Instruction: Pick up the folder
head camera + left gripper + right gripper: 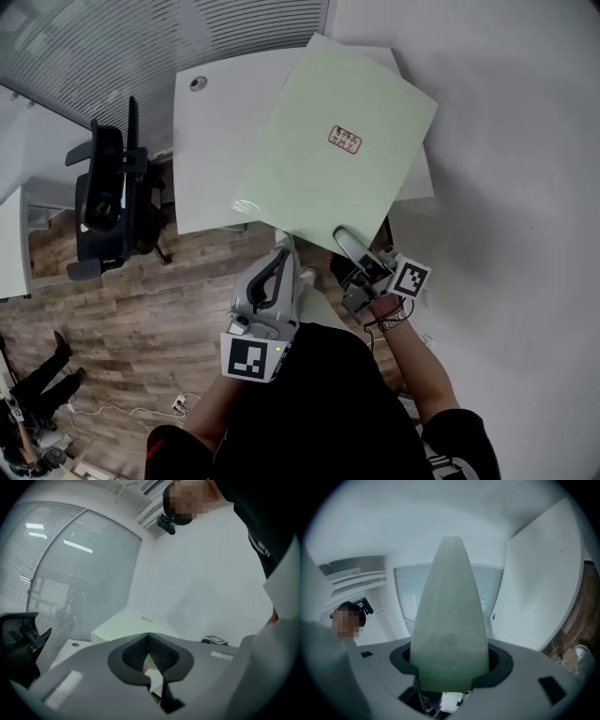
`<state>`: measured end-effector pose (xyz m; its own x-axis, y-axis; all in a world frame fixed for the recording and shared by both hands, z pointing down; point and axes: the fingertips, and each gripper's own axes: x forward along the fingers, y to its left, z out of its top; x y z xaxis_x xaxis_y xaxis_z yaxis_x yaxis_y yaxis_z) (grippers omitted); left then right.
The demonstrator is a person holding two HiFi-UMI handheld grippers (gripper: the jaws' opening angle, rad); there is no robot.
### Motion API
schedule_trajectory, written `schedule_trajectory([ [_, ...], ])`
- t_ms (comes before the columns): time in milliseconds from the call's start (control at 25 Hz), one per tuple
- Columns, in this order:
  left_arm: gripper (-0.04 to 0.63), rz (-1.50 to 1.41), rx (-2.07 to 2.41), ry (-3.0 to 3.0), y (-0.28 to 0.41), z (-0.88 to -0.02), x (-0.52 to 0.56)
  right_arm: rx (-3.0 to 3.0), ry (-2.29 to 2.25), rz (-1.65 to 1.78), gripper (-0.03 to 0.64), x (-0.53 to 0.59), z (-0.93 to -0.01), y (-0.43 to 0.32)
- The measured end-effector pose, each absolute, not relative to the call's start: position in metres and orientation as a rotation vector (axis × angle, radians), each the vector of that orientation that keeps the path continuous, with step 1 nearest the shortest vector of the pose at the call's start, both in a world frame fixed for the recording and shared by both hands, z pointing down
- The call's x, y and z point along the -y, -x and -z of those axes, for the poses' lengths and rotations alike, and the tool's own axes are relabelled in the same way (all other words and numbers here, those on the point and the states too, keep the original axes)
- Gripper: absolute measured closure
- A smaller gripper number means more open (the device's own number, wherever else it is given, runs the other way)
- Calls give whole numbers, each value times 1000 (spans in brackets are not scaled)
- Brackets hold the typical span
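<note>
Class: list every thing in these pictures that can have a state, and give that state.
folder: closed, raised above the table, tilted.
right gripper: shut on the folder's near edge.
left gripper: jaws together.
office chair: upright, unoccupied.

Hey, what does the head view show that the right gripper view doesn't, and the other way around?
Only the head view: the red label on the pale green folder, the black office chair, and the left gripper beside the folder's near edge. Only the right gripper view: the folder's edge seen close up, clamped between the jaws of the right gripper. Both: the folder, the white desk and the wooden floor.
</note>
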<state>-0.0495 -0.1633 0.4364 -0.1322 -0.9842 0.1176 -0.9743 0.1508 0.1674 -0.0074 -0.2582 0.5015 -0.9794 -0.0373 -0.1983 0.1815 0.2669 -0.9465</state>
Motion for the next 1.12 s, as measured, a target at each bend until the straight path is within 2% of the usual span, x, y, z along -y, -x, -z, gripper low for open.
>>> schedule_trajectory([
  [280, 591, 78, 2344, -1943, 65, -405, 152, -2411, -128, 1739, 334, 252, -454, 4],
  [600, 591, 114, 2420, -1915, 39, -364, 115, -2381, -199, 1639, 334, 217, -382, -28],
  [1120, 591, 198, 2554, -1925, 68, -314, 87, -2411, -193, 1513, 334, 181, -327, -7],
])
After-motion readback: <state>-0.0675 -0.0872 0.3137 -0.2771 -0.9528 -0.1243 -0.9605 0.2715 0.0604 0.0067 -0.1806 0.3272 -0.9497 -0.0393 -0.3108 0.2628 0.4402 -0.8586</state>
